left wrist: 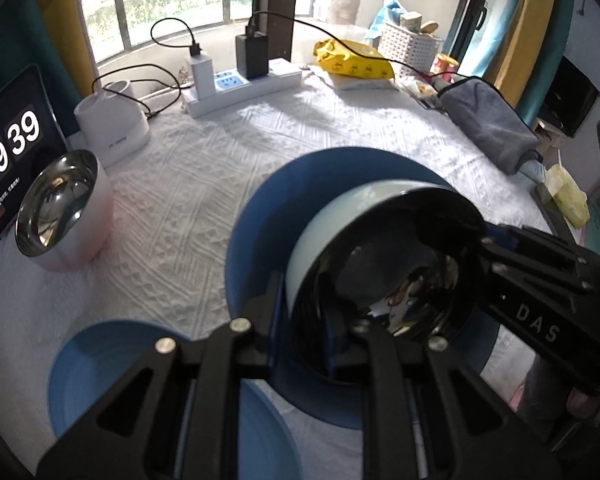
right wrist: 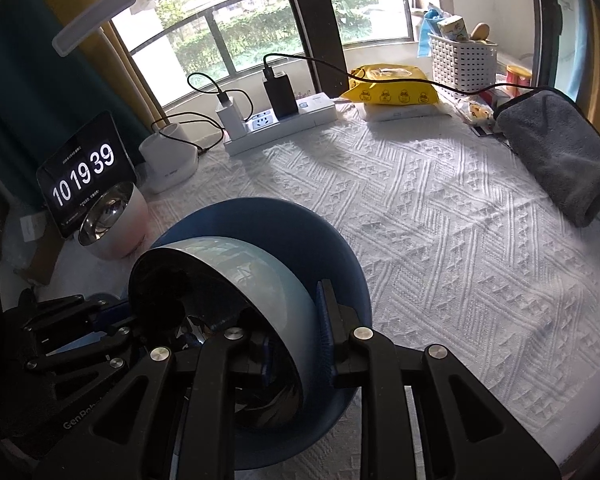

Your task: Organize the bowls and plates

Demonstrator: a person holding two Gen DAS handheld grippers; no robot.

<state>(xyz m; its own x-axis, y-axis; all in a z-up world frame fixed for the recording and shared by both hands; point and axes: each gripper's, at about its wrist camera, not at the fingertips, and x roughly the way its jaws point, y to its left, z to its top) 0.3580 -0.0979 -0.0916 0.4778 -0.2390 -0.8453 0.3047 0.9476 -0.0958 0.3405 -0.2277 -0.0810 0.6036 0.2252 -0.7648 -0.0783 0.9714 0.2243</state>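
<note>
Placement of the pale blue bowl [left wrist: 340, 216] on the blue plate [left wrist: 256, 216] was the step we had in hand. Our left gripper [left wrist: 304, 332] was closed on the near rim of this bowl, one finger inside and one outside, and our right gripper [right wrist: 296, 344] pinched the opposite wall in the same way. The bowl sat over the middle of the plate; whether it already rested on it, we could not tell. A second blue plate [left wrist: 84, 360] lay just beside, near the left gripper, and a pink bowl [left wrist: 76, 204] stood well apart by the clock screen [left wrist: 8, 152]. Next, we judged, both grippers should release together, gently, so the bowl does not slide.
</note>
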